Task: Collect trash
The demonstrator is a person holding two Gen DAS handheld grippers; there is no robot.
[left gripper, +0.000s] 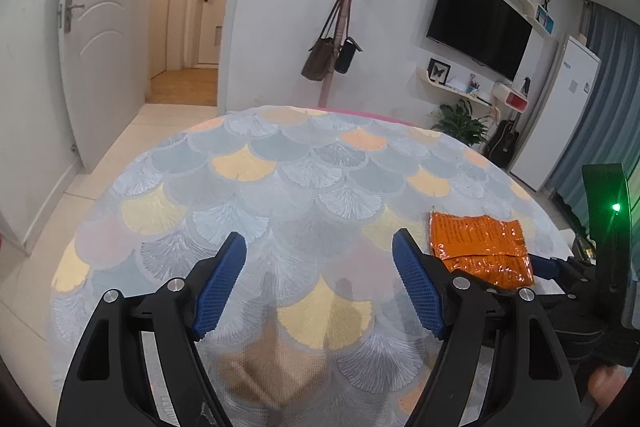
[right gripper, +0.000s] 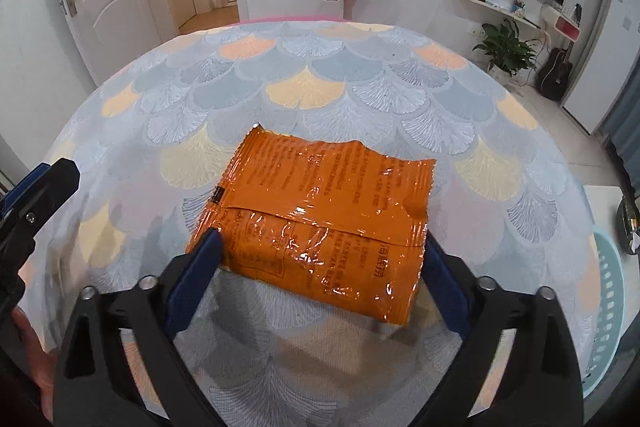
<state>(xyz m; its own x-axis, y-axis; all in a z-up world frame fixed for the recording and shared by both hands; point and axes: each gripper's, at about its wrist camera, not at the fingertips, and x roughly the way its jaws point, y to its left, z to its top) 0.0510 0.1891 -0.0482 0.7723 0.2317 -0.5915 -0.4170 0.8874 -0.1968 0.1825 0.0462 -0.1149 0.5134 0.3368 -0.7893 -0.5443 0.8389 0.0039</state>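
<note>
My right gripper (right gripper: 320, 251) straddles the orange foil packet (right gripper: 320, 211), jaws spread; my left gripper (left gripper: 320, 259) gapes, holding nothing.

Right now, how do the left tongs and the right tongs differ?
The left tongs hang over bare tablecloth, while the right tongs straddle the orange wrapper. The left tongs touch nothing; the right tongs' blue pads flank the wrapper's near edge. Both stand open.

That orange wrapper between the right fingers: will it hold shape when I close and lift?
Probably not. The orange wrapper looks like thin, crinkled film lying nearly flat, so expect it to crumple and droop. Its glossy surface may slip on the right gripper pads. It looks light for its size.
</note>
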